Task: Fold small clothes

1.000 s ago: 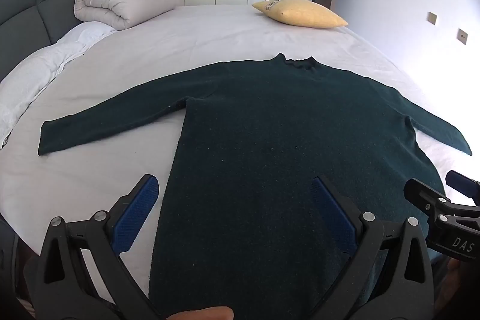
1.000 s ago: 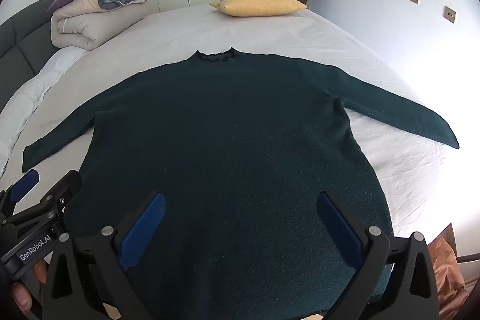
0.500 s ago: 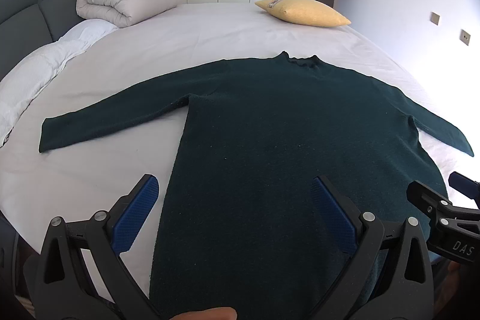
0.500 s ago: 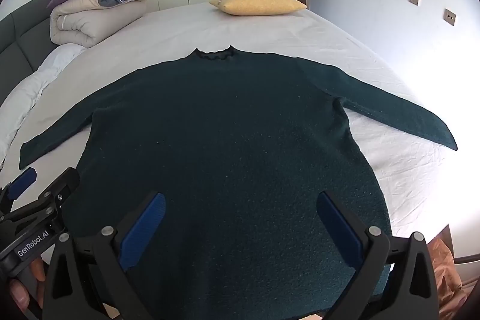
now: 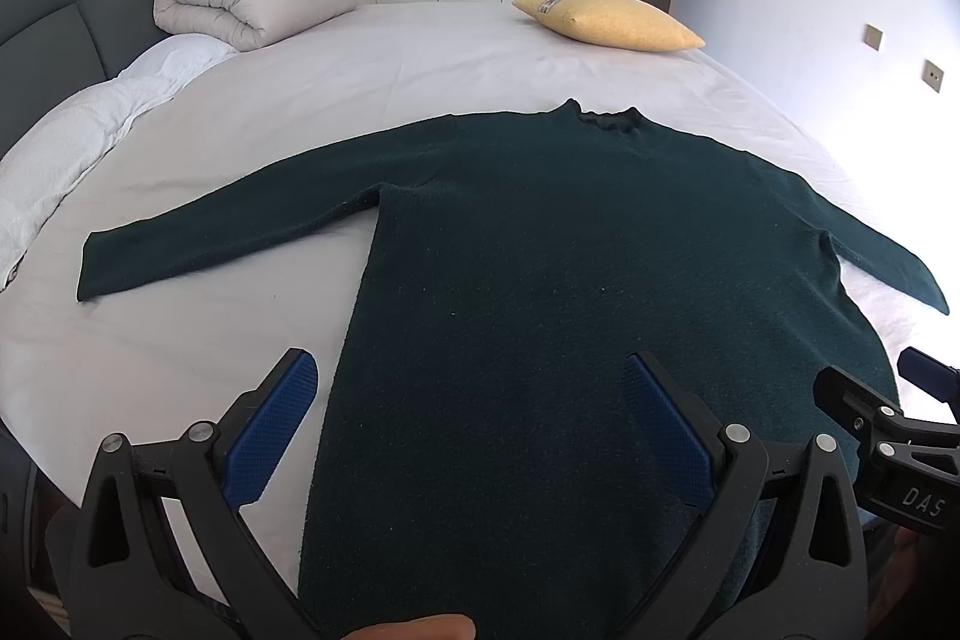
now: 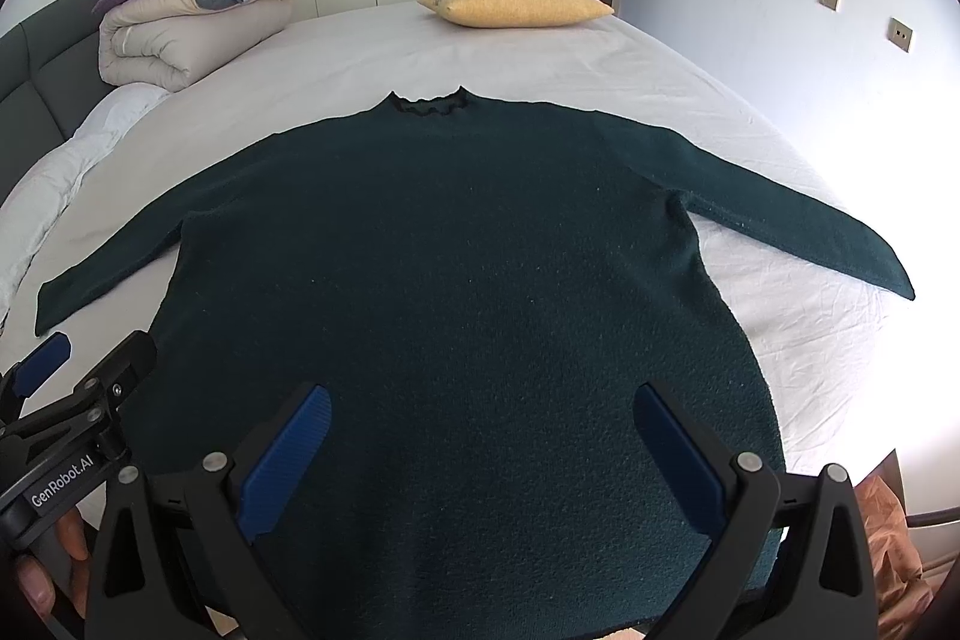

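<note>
Fuzzy dark-green sweater lies flat; left claw and right claw spread.

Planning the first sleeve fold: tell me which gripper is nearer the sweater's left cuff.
Left. The left gripper hovers at the hem near the left cuff; the right gripper is farther right.

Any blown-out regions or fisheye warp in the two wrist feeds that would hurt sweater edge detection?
Left wrist view: the bed bows strongly, the right edge is overexposed near the sweater cuff, and corners vignette black. Right wrist view: the same glare washes out the sheet at right beyond the right sleeve; the dark knit shows little texture, but its outline is sharp.
</note>
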`<state>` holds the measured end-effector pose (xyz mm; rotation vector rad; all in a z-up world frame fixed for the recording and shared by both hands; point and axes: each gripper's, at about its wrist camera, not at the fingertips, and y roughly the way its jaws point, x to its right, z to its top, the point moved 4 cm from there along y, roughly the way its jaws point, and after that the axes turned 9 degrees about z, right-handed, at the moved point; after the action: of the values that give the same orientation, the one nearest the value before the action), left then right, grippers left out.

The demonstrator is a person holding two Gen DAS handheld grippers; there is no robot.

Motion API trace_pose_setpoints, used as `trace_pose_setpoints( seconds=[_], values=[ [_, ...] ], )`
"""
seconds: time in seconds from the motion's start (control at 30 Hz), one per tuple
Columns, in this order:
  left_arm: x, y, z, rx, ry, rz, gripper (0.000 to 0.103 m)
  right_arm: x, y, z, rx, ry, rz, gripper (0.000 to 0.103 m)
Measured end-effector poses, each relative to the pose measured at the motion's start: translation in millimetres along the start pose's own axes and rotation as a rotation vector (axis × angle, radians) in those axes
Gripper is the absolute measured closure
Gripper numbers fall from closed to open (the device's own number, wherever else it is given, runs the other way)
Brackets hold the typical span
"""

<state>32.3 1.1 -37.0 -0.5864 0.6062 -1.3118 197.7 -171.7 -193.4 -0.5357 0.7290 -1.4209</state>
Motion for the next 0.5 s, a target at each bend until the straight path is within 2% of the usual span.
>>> trace_pose_setpoints(
  seconds=[0.5],
  values=[
    [0.1, 1.1, -0.6, -0.002, 0.0, 0.0, 0.0, 0.1, 0.5, -3.0, 0.0, -0.002, -0.003, 0.0]
  ],
)
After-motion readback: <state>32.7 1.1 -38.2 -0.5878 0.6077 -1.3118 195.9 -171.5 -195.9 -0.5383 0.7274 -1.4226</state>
